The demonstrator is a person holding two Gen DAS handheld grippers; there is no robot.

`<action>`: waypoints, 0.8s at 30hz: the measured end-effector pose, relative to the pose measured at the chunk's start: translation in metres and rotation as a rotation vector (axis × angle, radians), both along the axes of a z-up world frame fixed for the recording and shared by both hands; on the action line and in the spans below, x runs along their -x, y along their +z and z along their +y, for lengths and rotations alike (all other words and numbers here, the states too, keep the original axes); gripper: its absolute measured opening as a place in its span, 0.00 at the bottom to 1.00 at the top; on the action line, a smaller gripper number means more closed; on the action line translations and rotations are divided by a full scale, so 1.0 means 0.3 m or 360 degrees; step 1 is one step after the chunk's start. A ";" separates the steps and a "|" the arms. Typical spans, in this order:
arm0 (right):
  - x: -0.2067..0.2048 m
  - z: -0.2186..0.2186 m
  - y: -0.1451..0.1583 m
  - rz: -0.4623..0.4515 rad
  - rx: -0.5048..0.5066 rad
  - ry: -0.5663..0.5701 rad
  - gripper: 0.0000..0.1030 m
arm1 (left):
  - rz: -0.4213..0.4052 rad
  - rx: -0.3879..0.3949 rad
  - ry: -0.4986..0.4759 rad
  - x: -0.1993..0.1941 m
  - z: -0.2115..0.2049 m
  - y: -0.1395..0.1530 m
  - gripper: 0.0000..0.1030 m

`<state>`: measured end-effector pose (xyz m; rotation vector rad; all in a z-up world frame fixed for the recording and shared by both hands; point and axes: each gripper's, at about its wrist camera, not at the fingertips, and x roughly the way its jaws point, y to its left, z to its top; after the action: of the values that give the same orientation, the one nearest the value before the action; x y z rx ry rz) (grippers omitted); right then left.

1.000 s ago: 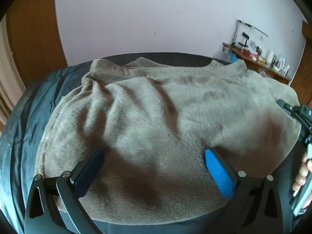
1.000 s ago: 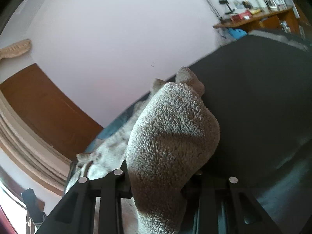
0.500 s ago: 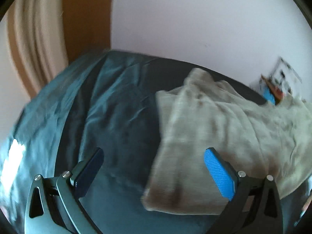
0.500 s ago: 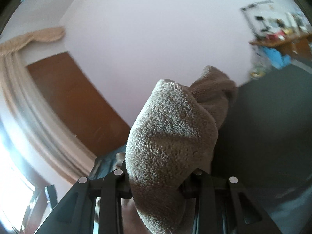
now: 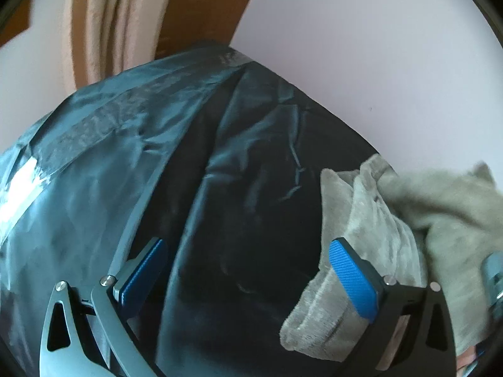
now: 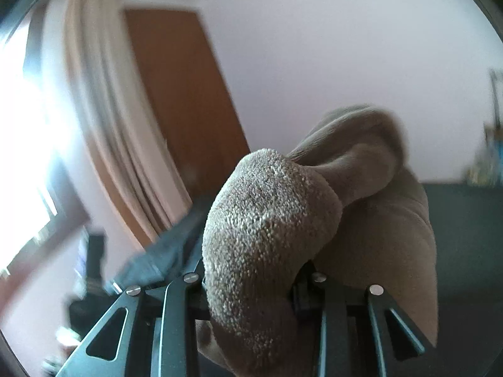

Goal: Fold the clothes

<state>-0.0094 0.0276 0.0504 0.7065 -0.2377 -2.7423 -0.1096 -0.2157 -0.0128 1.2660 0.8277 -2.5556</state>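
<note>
On the dark teal bedspread (image 5: 220, 194), the beige fleece garment (image 5: 393, 220) now lies only at the right edge of the left wrist view, where a second ago it spread across nearly the whole picture and half a second ago it covered the right half. Its near edge shows as a folded, layered hem beside the blue-padded right finger (image 5: 352, 279) of the left gripper (image 5: 248, 276), which overlaps the cloth in the picture; whether that pad touches the fleece cannot be told. That gripper's jaws stand wide apart with only bare bedspread between them, the same spread as in both earlier pictures, and nothing is held. Behind the bed a cream curtain (image 5: 103, 25) and a brown wooden panel (image 5: 201, 6) fill the top of this view, whereas a second ago it faced a plain wall and a cluttered shelf. The right gripper (image 6: 251, 286) is closed narrowly on a thick bunch of the same fleece (image 6: 270, 220), which bulges up between its black fingers and hides the pads, as it did in both earlier pictures. More fleece trails off to the right behind the bunch. Its background has swung round: the curtain (image 6: 103, 100), the panel (image 6: 185, 100) and a bright window (image 6: 28, 119) now take the left side, and the picture is smeared by motion.
</note>
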 end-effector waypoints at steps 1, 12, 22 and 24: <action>0.009 -0.037 -0.020 -0.0003 -0.0070 0.0017 0.33 | 0.0000 -0.0017 0.0025 -0.005 -0.013 0.000 1.00; 0.092 -0.209 -0.204 -0.0041 -0.0563 0.0221 0.68 | 0.0001 -0.0159 0.0075 -0.023 -0.062 -0.010 1.00; 0.007 -0.125 -0.190 -0.0082 -0.0119 0.0509 0.85 | 0.0004 -0.0212 0.0116 -0.027 -0.086 -0.021 1.00; 0.000 -0.090 -0.165 -0.0102 0.0075 0.0577 0.85 | 0.0010 -0.0204 0.0106 -0.026 -0.081 -0.020 1.00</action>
<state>-0.0094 0.0005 0.0011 0.7442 -0.1684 -2.3660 -0.1017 -0.2401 -0.0187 1.2433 1.0317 -2.4908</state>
